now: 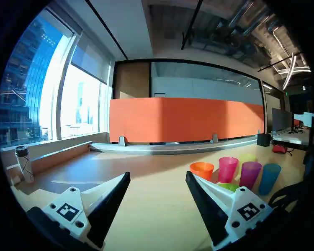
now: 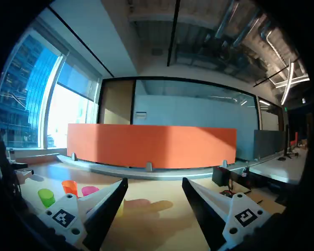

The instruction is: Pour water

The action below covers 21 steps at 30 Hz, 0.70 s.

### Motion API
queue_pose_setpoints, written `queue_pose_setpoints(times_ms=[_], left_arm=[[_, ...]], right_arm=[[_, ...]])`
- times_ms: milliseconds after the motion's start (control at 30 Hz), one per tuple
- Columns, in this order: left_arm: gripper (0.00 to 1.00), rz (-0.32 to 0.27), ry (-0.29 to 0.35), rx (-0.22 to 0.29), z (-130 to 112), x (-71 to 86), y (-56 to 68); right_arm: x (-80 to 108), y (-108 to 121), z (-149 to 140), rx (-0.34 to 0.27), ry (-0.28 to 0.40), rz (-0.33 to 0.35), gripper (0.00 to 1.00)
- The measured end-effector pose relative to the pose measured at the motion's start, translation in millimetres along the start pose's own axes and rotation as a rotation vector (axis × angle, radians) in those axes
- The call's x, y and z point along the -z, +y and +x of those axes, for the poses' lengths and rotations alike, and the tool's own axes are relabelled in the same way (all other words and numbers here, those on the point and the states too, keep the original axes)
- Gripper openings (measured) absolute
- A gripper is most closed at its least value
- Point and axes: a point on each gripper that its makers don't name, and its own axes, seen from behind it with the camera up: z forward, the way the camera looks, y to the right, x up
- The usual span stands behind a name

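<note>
Orange partition (image 1: 186, 119) closes the far edge of the wooden desk (image 1: 157, 209). In the left gripper view, an orange cup (image 1: 202, 169), pink cup (image 1: 227, 168), purple cup (image 1: 250, 174) and blue cup (image 1: 269, 178) stand bunched before its right half, and a bottle (image 1: 24, 163) stands well beyond its left end, by the window (image 1: 79, 104). The left gripper (image 1: 158, 175) hangs over the desk, jaws wide apart and empty, one finger overlapping a green cup (image 1: 229, 187). The right gripper (image 2: 154, 180) is equally spread and empty, one finger partly hiding the pink cup.
</note>
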Motion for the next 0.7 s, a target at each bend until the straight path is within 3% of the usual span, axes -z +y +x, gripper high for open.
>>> queue_pose_setpoints(times_ms=[400,700], left_arm=[[0.99,0.0,-0.001,-0.002,-0.5,-0.7,0.0],[0.99,0.0,-0.001,-0.002,-0.5,-0.8,0.0]], right_arm=[[2.0,3.2,11.4,0.02,0.035,0.004,1.0],[-2.5,17.0,-3.9,0.036,0.033,-0.013,1.0]])
